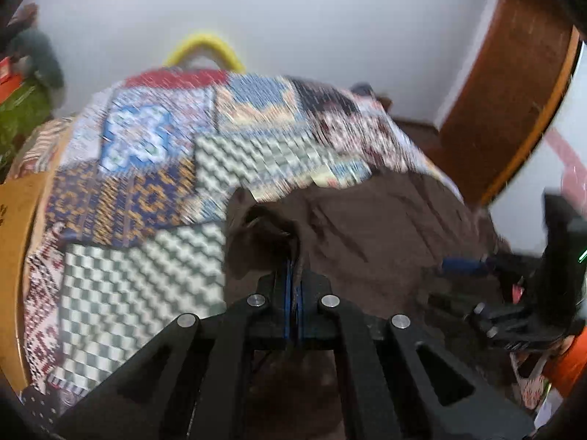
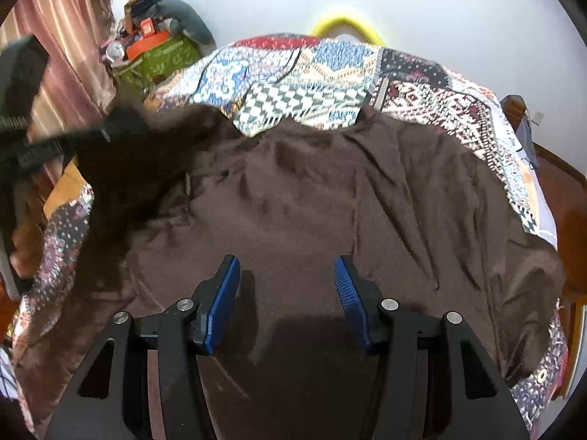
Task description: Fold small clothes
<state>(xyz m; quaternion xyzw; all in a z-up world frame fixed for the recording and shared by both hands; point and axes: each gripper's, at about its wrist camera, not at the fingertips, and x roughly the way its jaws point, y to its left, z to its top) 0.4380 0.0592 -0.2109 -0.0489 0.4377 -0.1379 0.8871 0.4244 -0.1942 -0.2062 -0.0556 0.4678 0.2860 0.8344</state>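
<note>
A dark brown garment (image 2: 301,198) lies spread over a patchwork bedspread (image 2: 293,73). It also shows in the left wrist view (image 1: 367,227). My left gripper (image 1: 293,267) is shut on a bunched edge of the brown garment and holds that part lifted; the view is blurred. The left gripper shows at the left of the right wrist view (image 2: 121,124), with brown cloth hanging from it. My right gripper (image 2: 288,275) is open and empty, low over the middle of the garment. It appears at the right edge of the left wrist view (image 1: 466,266).
The bedspread (image 1: 139,168) covers the bed. A yellow hoop (image 2: 346,24) stands against the white wall behind. A green bag with clutter (image 2: 157,55) and a pink curtain (image 2: 62,36) are at the far left. A wooden door (image 1: 513,91) is at the right.
</note>
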